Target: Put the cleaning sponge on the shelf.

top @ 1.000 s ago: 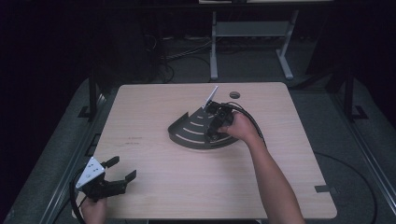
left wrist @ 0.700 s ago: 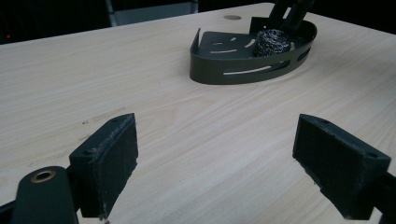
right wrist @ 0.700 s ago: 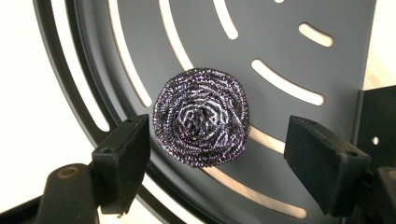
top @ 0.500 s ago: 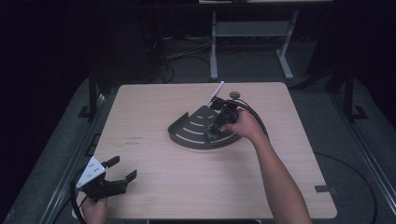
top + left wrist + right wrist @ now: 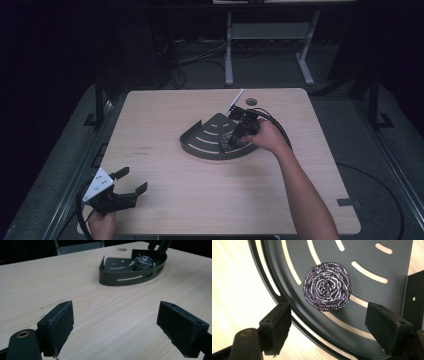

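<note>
A: Sitting flat in the tray, the steel scourer (image 5: 326, 286) rests on the slotted floor, toward the curved wall nearest the right edge of the surface. Nothing is pressing on it.

B: So the right gripper (image 5: 329, 323) isn't holding it?

A: No. Its jaws have just been opening, and in the right gripper view both pads stand well apart with the scourer lying free beyond them, not between them. I'd judge it was let go there on purpose, since the quarter-round tray (image 5: 200, 145) has a raised rim that would keep a light coil like that from rolling off.

B: And the left gripper (image 5: 131, 184)?

A: Jaws spread wide with nothing in them, parked near the front left corner of the surface, well apart from the tray. It looks to be waiting, pointed toward the tray across bare wood.

B: Where does the tray itself sit?

A: Toward the back of the surface (image 5: 165, 115), slightly right of centre, its straight sides to the rear. A small round disc (image 5: 250, 101) lies by the back edge just behind it.

B: The room?

A: Dark. A pale metal stand (image 5: 270, 35) and loose cables (image 5: 190, 62) lie on the floor beyond the back edge.
</note>
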Available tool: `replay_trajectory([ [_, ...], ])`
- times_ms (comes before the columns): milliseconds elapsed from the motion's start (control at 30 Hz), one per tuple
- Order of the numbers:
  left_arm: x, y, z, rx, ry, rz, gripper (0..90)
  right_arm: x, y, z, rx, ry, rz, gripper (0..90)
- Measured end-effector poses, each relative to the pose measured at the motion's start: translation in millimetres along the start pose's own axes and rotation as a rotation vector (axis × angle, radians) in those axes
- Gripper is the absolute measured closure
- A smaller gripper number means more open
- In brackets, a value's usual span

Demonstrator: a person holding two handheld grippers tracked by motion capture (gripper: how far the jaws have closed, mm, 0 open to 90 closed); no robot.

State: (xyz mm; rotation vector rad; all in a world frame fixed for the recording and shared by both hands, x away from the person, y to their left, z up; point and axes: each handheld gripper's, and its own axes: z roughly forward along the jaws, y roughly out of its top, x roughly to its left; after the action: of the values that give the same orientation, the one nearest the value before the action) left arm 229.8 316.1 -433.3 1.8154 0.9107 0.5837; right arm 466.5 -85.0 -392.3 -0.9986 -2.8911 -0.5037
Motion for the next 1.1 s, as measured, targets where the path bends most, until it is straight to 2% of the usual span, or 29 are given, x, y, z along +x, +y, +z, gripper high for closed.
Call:
replay_trajectory([
  [133, -1.9, 0.1, -0.4, -0.006, -0.004, 0.003, 13.5, 2.2, -4.0, -5.9, -0.023, -0.001, 0.0, 20.6],
  [433, -1.3, -0.5, -2.0, 0.0, 0.004, 0.005, 13.5, 9.8, -10.3, -19.2, -0.028, -0.002, -0.012, 20.0],
  [667, 0.5, -1.3, -2.4, 0.001, 0.007, 0.0, 13.5, 13.1, -17.1, -29.5, -0.053, -0.009, -0.024, 19.9],
  [1100, -0.9, -1.0, -1.9, 0.0, 0.005, 0.001, 13.5, 14.6, -37.2, -29.2, -0.065, 0.01, -0.015, 19.8],
])
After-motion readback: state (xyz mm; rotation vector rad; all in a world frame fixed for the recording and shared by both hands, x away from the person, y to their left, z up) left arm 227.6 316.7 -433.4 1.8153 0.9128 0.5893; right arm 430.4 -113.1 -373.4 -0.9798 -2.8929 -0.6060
